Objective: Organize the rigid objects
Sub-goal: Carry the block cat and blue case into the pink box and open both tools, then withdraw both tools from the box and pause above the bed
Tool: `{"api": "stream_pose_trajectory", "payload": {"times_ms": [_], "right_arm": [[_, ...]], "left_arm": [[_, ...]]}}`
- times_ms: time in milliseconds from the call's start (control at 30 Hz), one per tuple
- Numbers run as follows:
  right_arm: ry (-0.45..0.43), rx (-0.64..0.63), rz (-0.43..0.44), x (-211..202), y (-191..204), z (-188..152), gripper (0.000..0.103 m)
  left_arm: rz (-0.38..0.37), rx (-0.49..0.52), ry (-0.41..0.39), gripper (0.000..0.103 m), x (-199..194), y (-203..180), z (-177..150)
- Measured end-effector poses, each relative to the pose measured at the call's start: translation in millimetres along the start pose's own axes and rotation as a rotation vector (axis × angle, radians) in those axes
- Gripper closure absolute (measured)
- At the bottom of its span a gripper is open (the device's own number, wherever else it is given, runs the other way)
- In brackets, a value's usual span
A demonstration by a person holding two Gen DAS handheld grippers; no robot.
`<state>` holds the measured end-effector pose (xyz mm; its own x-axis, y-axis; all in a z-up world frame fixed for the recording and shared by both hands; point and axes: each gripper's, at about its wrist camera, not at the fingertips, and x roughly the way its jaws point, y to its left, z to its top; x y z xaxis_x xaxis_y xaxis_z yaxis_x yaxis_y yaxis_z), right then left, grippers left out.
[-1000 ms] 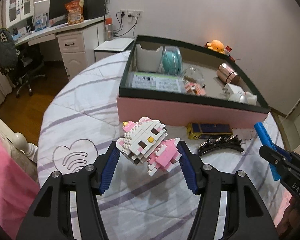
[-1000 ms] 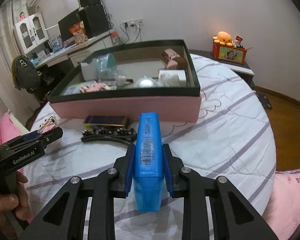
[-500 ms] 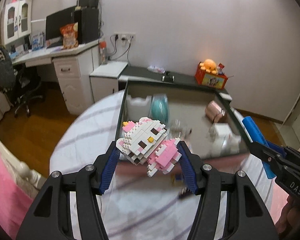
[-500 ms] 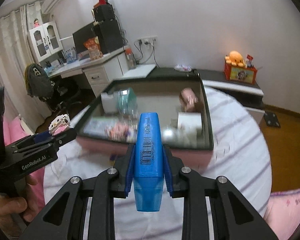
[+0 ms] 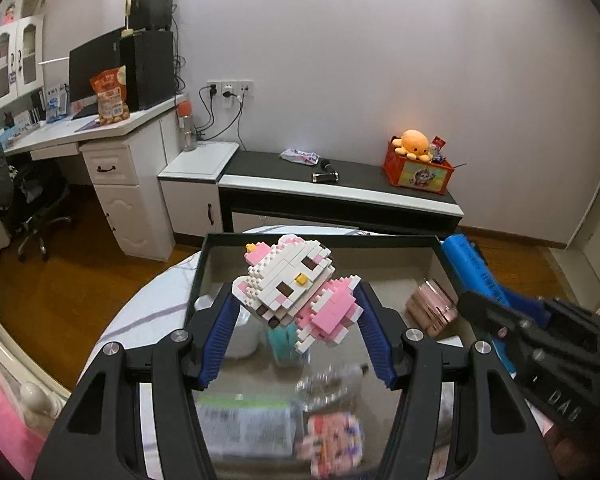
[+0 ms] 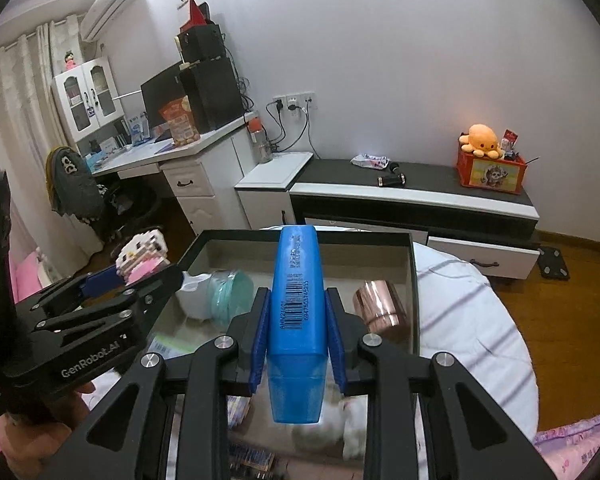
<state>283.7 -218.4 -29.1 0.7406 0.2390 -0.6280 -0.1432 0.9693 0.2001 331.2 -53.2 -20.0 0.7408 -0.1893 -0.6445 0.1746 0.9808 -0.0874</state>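
My left gripper is shut on a white and pink block cat figure and holds it in the air above the dark-rimmed box. It also shows in the right wrist view. My right gripper is shut on a blue plastic case with a barcode, held over the same box. The blue case also shows at the right of the left wrist view.
In the box lie a copper cup, a teal round container, a white holder and packets. The box sits on a round table with a striped cloth. A low cabinet and desk stand behind.
Both grippers have risen and moved forward from the table in front of the box to above its inside, each still holding its object.
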Motion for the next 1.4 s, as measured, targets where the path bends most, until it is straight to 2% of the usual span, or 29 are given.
{"api": "stream_pose_trajectory", "payload": {"times_ms": [233,467,533,567,633,733,767,933,967,1000,1400], "right_arm": [[0.074,0.029,0.002,47.9,-14.2,2.9,0.076],[0.137,0.063,0.011,69.3,-27.2,-3.9,0.076],[0.143,0.073,0.017,70.1,-29.0,-5.0,0.075],[0.142,0.081,0.016,68.7,-30.9,-6.1,0.071],[0.135,0.092,0.017,64.5,-33.3,-6.9,0.063],[0.121,0.115,0.022,57.3,-37.4,-7.6,0.036],[0.111,0.123,0.021,52.8,-38.2,-7.9,0.021],[0.059,0.145,0.016,31.0,-30.7,-9.5,0.011],[0.051,0.146,0.006,26.4,-28.4,-10.5,0.003],[0.042,0.148,0.003,23.1,-26.3,-10.7,0.000],[-0.047,0.147,-0.012,-54.4,6.9,-33.6,0.000]], "left_arm": [[-0.013,-0.001,0.068,0.043,45.9,-3.8,7.9],[-0.032,0.010,0.144,0.041,74.3,-9.8,3.4],[-0.017,0.020,0.148,0.034,74.0,-10.5,2.3],[0.002,0.022,0.140,0.030,71.8,-10.4,1.4],[0.040,0.015,0.109,0.015,64.5,-5.5,2.3],[0.055,-0.014,0.070,0.003,48.0,7.1,2.4],[0.053,-0.025,0.058,0.001,41.6,11.0,1.9],[0.080,-0.032,0.001,0.000,6.1,21.7,-4.2],[0.083,-0.034,-0.009,0.000,-1.8,23.7,-6.0],[0.085,-0.038,-0.020,0.000,-11.2,25.5,-9.4],[0.101,-0.054,-0.078,0.000,-101.8,40.4,-51.2]]}}
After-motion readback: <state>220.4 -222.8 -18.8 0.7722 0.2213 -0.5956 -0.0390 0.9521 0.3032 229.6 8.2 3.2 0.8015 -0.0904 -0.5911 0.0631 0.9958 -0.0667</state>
